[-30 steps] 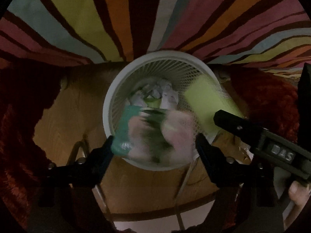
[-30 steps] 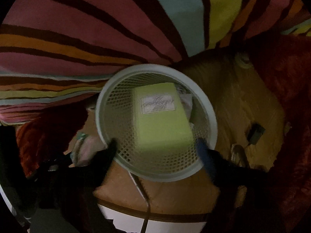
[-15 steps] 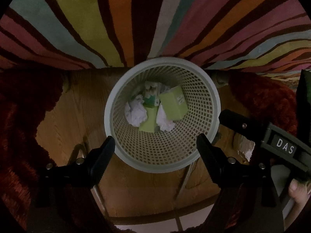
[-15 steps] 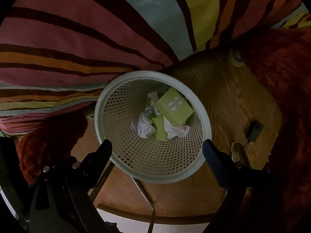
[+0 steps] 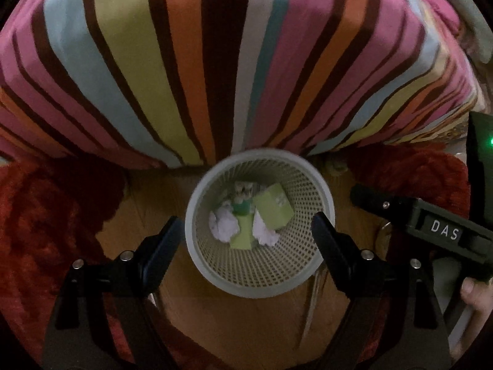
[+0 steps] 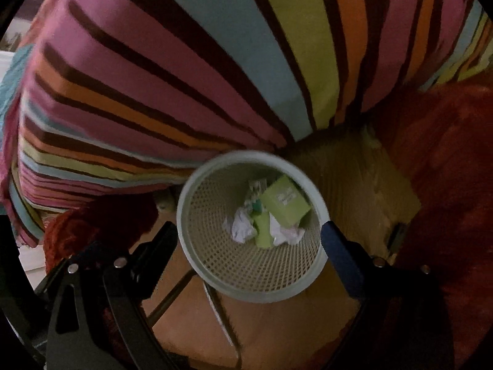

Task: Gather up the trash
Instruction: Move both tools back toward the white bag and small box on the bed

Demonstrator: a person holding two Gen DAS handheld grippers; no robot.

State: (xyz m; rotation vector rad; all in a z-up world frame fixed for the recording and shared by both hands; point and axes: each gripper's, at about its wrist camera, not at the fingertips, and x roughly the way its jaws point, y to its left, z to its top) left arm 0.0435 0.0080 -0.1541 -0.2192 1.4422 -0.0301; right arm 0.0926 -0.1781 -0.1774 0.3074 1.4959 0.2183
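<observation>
both my left tool [image 5: 245, 231] and right tool [image 6: 249, 237] are released, empty; below them the basket [image 5: 215, 273] holds the green box [image 5: 273, 211] and crumpled paper [image 5: 225, 226]; no loose trash visible.

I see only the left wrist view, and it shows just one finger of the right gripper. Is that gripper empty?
Observer: Yes. The right gripper has just been opening its jaws, and nothing is between them.
Operator: Does anything lie on the floor on its side?
Observer: One small dark thing lies on the wood floor, to the right of the basket. I cannot tell what it is.
</observation>
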